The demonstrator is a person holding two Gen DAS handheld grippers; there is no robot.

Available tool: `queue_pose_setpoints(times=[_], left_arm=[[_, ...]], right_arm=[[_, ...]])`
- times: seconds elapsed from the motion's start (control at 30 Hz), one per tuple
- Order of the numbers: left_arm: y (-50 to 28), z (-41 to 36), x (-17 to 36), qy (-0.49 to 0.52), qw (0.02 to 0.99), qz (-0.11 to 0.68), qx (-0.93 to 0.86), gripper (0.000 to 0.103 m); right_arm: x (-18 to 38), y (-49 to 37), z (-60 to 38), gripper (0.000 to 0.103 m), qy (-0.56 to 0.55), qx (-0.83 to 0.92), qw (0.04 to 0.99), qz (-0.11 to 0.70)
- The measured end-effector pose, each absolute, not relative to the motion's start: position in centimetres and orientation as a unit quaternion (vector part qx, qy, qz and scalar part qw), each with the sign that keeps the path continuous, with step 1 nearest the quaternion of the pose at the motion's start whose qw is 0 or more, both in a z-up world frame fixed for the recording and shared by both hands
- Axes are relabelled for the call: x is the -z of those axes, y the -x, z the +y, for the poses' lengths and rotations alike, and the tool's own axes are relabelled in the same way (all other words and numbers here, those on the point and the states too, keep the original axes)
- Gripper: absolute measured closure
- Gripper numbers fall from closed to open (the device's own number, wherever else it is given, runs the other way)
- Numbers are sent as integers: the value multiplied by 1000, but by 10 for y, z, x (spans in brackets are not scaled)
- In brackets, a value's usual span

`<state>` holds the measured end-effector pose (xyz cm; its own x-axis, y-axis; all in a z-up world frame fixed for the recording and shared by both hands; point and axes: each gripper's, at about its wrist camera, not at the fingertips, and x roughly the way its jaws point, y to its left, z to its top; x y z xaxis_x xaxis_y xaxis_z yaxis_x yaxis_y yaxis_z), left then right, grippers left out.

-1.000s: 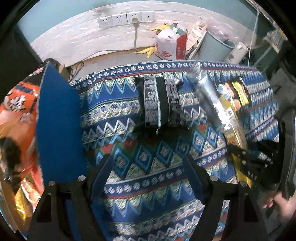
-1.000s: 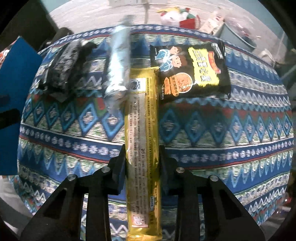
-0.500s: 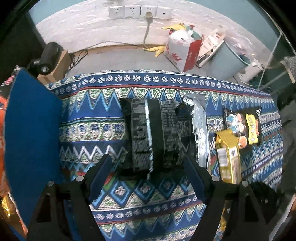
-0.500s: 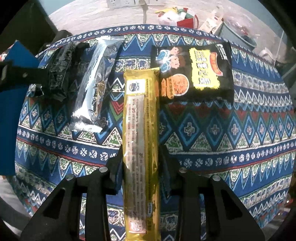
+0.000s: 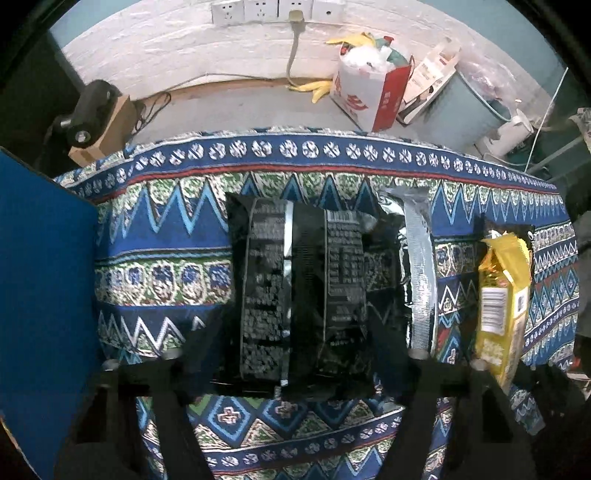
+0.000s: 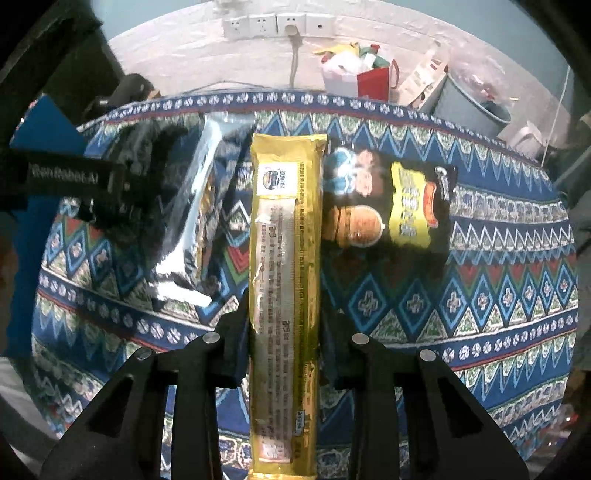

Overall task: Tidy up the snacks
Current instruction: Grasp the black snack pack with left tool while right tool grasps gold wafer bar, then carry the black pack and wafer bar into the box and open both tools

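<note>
My right gripper (image 6: 282, 321) is shut on a long yellow snack pack (image 6: 284, 258), held lengthwise over the patterned tablecloth (image 6: 480, 295). The pack also shows in the left wrist view (image 5: 502, 295). My left gripper (image 5: 295, 354) is open, its fingers on either side of a black snack bag (image 5: 299, 291) that lies on the cloth. A silver snack pack (image 5: 419, 266) lies just right of the black bag, also in the right wrist view (image 6: 195, 206). A black bag with cartoon print (image 6: 391, 203) lies right of the yellow pack.
A blue box wall (image 5: 44, 277) stands at the left table edge. Beyond the far table edge are a red and white bag (image 5: 369, 92), a grey bin (image 5: 476, 99) and wall sockets (image 5: 273, 9). The left gripper body (image 6: 66, 177) crosses the right wrist view.
My left gripper has moved forward and down until its open fingers straddle the black bag. My right gripper has carried the yellow pack forward to lie between the silver pack and the cartoon bag.
</note>
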<state>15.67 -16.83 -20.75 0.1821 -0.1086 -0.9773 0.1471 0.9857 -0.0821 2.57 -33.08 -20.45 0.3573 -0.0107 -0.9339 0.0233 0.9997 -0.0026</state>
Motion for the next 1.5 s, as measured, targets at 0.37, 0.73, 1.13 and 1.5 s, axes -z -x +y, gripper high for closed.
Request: queue_pose_setpoints(times=[0.37, 0.73, 1.13, 1.5], left_arm=[[-140, -157, 199, -37, 776, 623, 93, 44], [-109, -142, 174, -50, 791, 601, 107, 44], [-73, -121, 135, -62, 812, 568, 121, 44], [-46, -102, 87, -71, 844, 516, 129, 44]], right_arm=[[187, -36, -319, 73, -4, 10, 834, 551], [165, -32, -309, 73, 1, 12, 845, 535], [136, -23, -291, 74, 9, 0, 862, 507], [86, -16, -262, 74, 28, -14, 887, 460]])
